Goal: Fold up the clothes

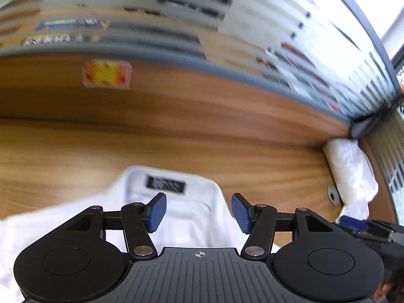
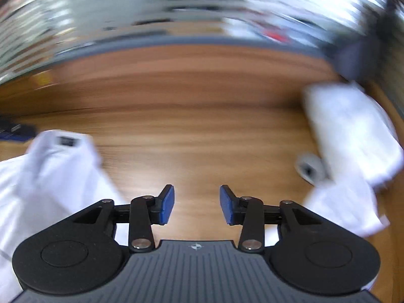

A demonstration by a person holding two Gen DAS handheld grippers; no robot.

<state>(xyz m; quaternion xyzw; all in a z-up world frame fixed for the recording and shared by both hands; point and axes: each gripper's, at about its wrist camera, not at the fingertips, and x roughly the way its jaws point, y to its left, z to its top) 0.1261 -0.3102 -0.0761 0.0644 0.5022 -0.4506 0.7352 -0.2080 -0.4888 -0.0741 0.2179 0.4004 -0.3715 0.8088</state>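
Shirt [image 1: 192,217] black collar label [image 1: 166,183] unreadable | left gripper [image 1: 199,212] jaws open | right gripper [image 2: 197,204] jaws open

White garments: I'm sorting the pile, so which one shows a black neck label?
The white shirt under the left gripper; the folded white garment by the table's corner shows none.

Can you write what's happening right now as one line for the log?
left gripper: open, over white shirt collar | right gripper: open, empty, over wooden table | folded white clothes: far right
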